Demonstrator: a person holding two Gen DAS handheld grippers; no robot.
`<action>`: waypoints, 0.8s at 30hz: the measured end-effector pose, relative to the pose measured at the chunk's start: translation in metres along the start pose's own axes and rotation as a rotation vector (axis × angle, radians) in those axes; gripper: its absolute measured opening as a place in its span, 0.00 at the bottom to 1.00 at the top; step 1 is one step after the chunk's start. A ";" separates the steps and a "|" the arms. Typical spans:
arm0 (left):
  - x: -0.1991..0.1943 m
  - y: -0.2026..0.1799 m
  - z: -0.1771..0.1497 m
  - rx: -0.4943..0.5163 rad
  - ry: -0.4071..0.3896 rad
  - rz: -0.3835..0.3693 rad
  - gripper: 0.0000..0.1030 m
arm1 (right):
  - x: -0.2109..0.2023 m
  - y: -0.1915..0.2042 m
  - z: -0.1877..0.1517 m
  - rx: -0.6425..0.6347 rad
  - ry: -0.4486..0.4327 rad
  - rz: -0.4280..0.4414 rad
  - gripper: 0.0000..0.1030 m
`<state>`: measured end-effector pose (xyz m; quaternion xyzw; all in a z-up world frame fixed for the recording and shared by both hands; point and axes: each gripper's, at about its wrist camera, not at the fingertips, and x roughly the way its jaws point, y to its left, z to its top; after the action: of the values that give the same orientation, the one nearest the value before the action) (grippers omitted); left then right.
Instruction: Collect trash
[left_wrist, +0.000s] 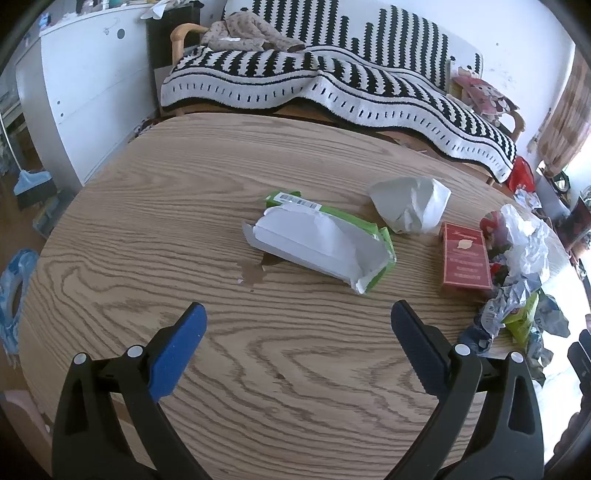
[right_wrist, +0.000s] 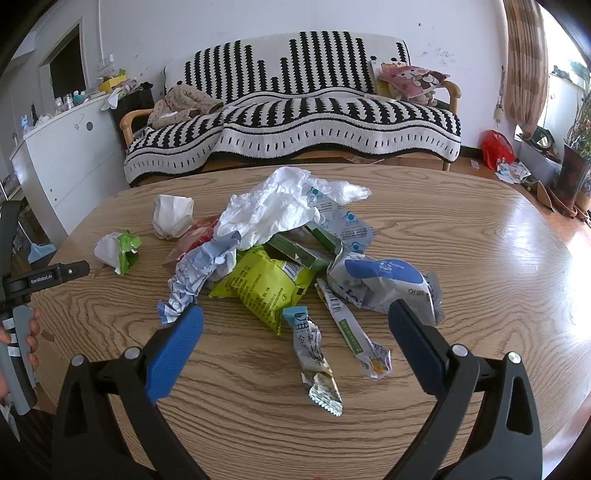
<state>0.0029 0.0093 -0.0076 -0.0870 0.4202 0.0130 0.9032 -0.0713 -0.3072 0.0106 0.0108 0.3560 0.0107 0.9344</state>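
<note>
Both tongs, left (left_wrist: 297, 314) and right (right_wrist: 295, 317), hover wide open, empty, above the table (left_wrist: 258, 369).

Bright daylight enters from the window (right_wrist: 576, 96) on the right, overexposed to white. Glare streaks the surface (right_wrist: 517, 236) near the window. Shadows are soft. Both fisheye views bend strongly and darken at the corners; focus is mostly sharp.
</note>
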 end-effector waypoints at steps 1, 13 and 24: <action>0.001 -0.002 0.000 0.004 0.020 0.008 0.94 | 0.000 0.000 0.000 -0.005 -0.002 -0.003 0.94; 0.007 -0.030 -0.003 0.033 0.042 0.012 0.94 | 0.010 -0.017 -0.009 0.045 0.149 0.052 0.94; 0.027 -0.037 -0.001 0.027 0.079 0.047 0.94 | 0.012 -0.019 -0.014 0.042 0.162 0.066 0.94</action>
<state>0.0232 -0.0284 -0.0238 -0.0656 0.4577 0.0251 0.8863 -0.0713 -0.3259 -0.0078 0.0412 0.4299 0.0350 0.9013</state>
